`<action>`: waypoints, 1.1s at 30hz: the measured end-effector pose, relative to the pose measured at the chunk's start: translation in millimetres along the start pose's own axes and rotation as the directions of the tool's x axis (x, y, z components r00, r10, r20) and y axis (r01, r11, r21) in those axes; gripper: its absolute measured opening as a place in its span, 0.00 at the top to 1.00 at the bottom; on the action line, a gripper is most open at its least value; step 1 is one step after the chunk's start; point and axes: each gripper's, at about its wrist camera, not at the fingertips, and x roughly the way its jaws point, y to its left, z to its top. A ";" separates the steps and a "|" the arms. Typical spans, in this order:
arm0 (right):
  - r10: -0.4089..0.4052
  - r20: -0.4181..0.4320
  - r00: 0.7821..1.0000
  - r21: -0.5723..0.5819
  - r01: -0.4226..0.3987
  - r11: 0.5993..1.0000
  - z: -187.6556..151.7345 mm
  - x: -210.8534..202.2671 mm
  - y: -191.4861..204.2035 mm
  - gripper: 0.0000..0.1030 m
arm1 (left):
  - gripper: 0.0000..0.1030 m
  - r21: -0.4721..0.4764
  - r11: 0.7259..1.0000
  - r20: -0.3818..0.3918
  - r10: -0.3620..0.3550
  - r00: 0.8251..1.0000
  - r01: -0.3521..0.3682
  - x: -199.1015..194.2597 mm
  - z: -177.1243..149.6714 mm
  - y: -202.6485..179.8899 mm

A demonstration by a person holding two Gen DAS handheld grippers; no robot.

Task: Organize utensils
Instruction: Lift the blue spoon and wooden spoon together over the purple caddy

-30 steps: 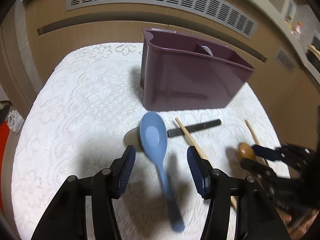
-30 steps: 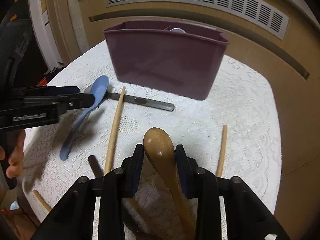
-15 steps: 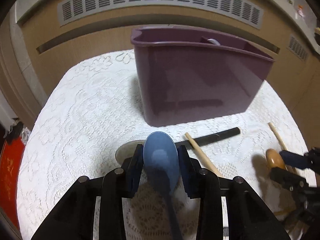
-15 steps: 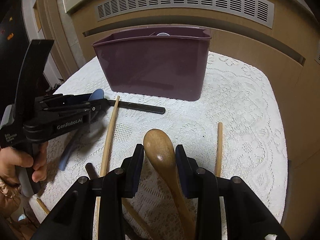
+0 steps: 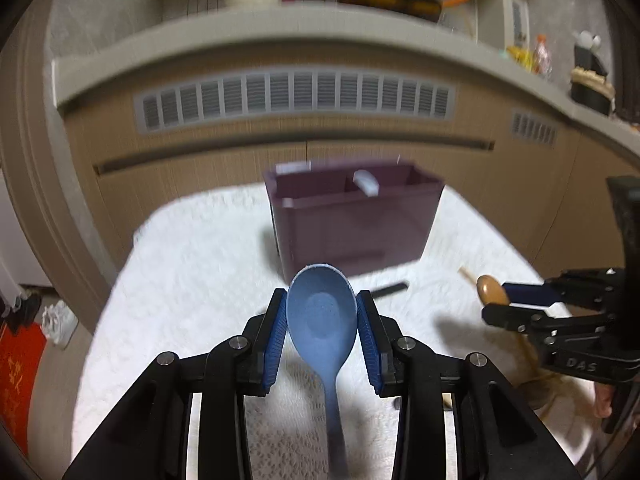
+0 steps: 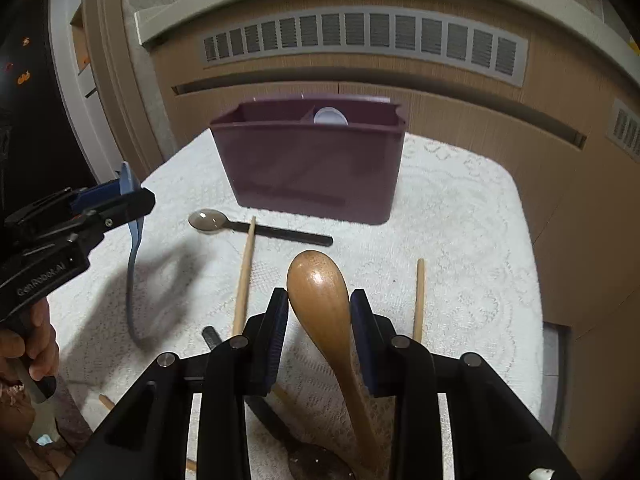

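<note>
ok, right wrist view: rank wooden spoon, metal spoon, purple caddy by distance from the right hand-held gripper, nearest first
1. Wooden spoon: clamped in the right hand-held gripper, bowl sticking out ahead.
2. Metal spoon: flat on the lace cloth, ahead and left, dark handle pointing right.
3. Purple caddy: upright at the back, just behind the metal spoon.

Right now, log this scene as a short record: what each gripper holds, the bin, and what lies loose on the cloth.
left gripper: shut on blue spoon, lifted off the cloth
right gripper: shut on wooden spoon
purple bin: upright, divided, a white item inside
white lace cloth: holds metal spoon with black handle, two wooden chopsticks
</note>
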 end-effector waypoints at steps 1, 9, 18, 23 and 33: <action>-0.005 0.015 1.000 -0.001 0.005 1.000 2.4 -7.4 2.3 0.72 | 0.66 0.002 1.000 0.020 -0.002 1.000 0.002 -7.5 2.5 1.4; -0.011 0.164 0.986 -0.021 0.015 1.000 43.1 -67.8 16.1 0.95 | 0.66 0.005 0.997 0.156 -0.072 0.985 0.072 -53.1 53.6 4.6; -0.005 0.308 0.951 -0.044 0.019 0.999 129.4 -102.6 8.2 0.96 | 0.66 0.031 0.994 0.328 -0.105 0.939 0.100 -81.9 158.7 15.5; -0.005 0.311 0.950 -0.034 0.016 0.999 157.7 -101.4 -1.7 0.96 | 0.66 0.046 0.994 0.351 -0.106 0.931 0.096 -76.7 187.2 17.3; -0.021 0.406 0.914 -0.046 0.044 0.998 198.9 -84.9 -5.7 0.96 | 0.66 0.020 0.996 0.374 -0.093 0.923 0.092 -24.2 211.4 27.9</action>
